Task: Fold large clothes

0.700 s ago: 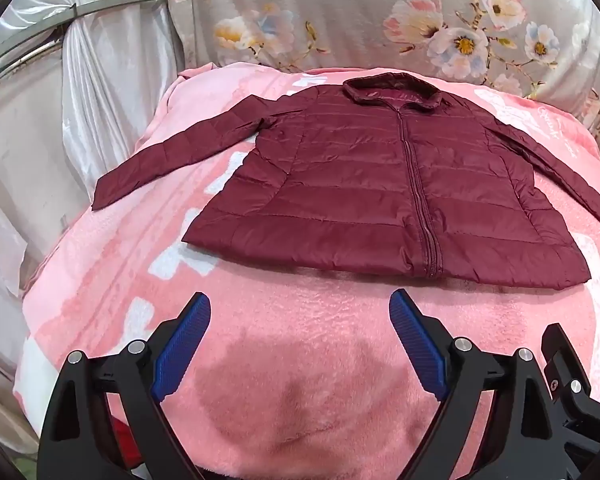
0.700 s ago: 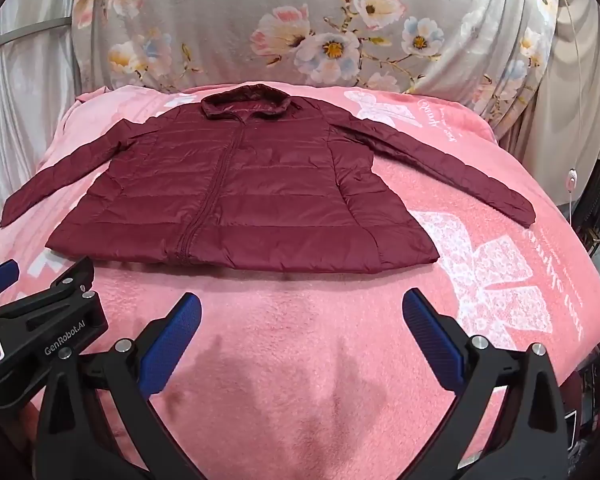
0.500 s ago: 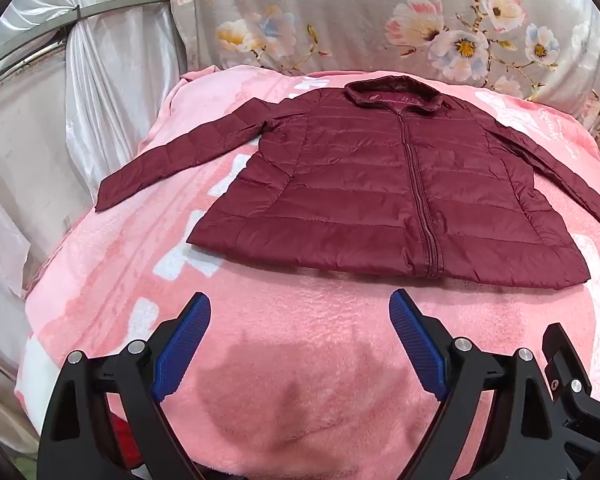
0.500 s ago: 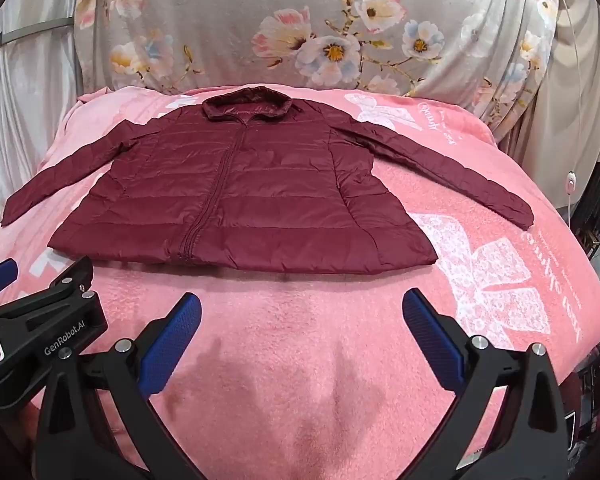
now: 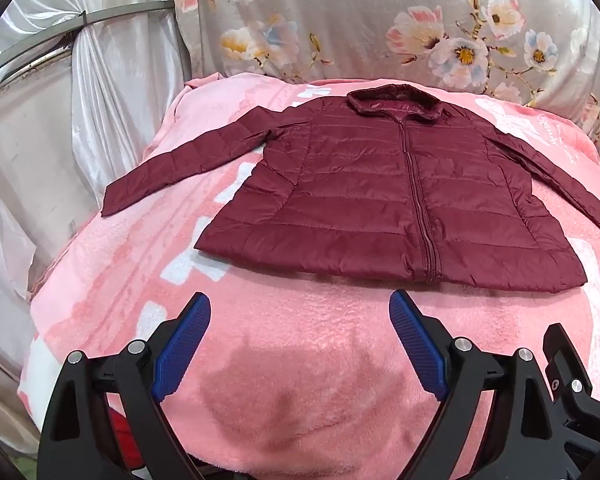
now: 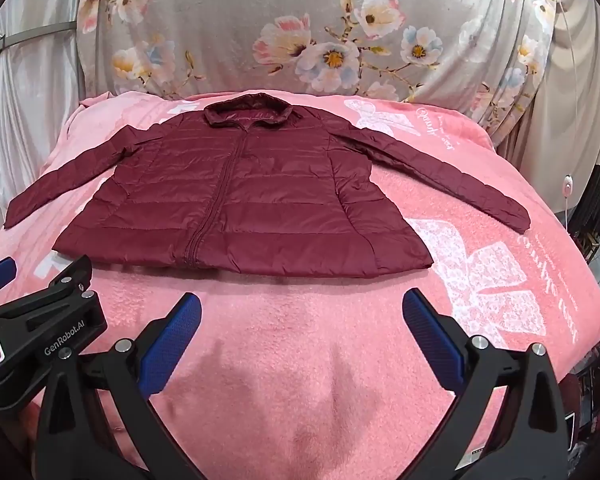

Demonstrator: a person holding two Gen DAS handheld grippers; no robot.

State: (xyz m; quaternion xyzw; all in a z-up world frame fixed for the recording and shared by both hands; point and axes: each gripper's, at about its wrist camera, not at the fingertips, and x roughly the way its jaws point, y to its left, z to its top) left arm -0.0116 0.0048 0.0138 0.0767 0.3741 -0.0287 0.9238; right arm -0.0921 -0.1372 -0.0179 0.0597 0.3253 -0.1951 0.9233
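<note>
A dark red quilted jacket (image 5: 380, 196) lies flat and zipped on a pink blanket (image 5: 284, 320), hood at the far end, both sleeves spread out. It also shows in the right wrist view (image 6: 240, 200). My left gripper (image 5: 300, 304) is open and empty, a little above the blanket just short of the jacket's hem. My right gripper (image 6: 302, 304) is open and empty too, near the hem. The left gripper's body (image 6: 40, 328) shows at the left of the right wrist view.
A floral grey cloth (image 5: 380, 20) hangs behind the bed. Silvery curtains and a metal rail (image 5: 80, 24) stand at the left. The blanket (image 6: 500, 280) drops off at the right, beside beige curtains and a hanging cord switch (image 6: 568, 186).
Both grippers have drawn back or lifted slightly, so the jacket sits a little lower and farther in view. The jacket itself has not moved. Both stay open.
</note>
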